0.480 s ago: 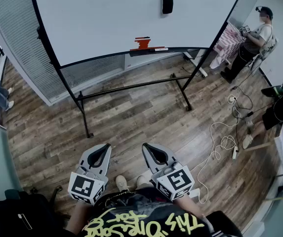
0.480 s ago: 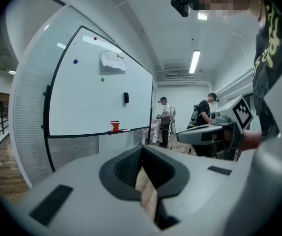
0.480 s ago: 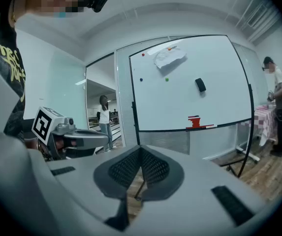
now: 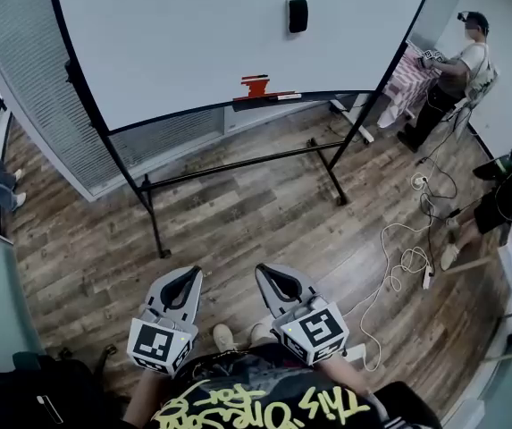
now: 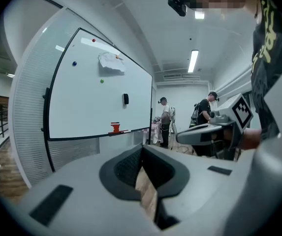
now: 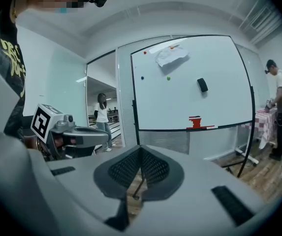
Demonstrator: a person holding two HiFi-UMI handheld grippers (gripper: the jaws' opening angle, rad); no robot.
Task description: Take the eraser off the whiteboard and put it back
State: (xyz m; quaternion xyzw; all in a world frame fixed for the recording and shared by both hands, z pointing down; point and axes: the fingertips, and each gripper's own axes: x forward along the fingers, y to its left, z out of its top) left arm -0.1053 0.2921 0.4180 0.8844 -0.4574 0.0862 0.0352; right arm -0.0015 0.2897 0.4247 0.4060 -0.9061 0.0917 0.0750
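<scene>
Eraser (image 4: 297, 15) sits high on the whiteboard (image 4: 193, 52), near its right edge, well apart from my left claw (image 4: 191, 275) and right claw (image 4: 263, 272), both closed and empty. Likely light, stiff and magnet-held; I would pinch its narrow sides.

Eraser (image 5: 125, 99) on whiteboard (image 5: 81, 107) beyond closed left gripper (image 5: 141, 150)

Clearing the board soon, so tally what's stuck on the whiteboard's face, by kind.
Eraser: 1
Crumpled paper: 1
Magnets: 4 (red, blue, green, orange on the paper)
Total: 6
</scene>
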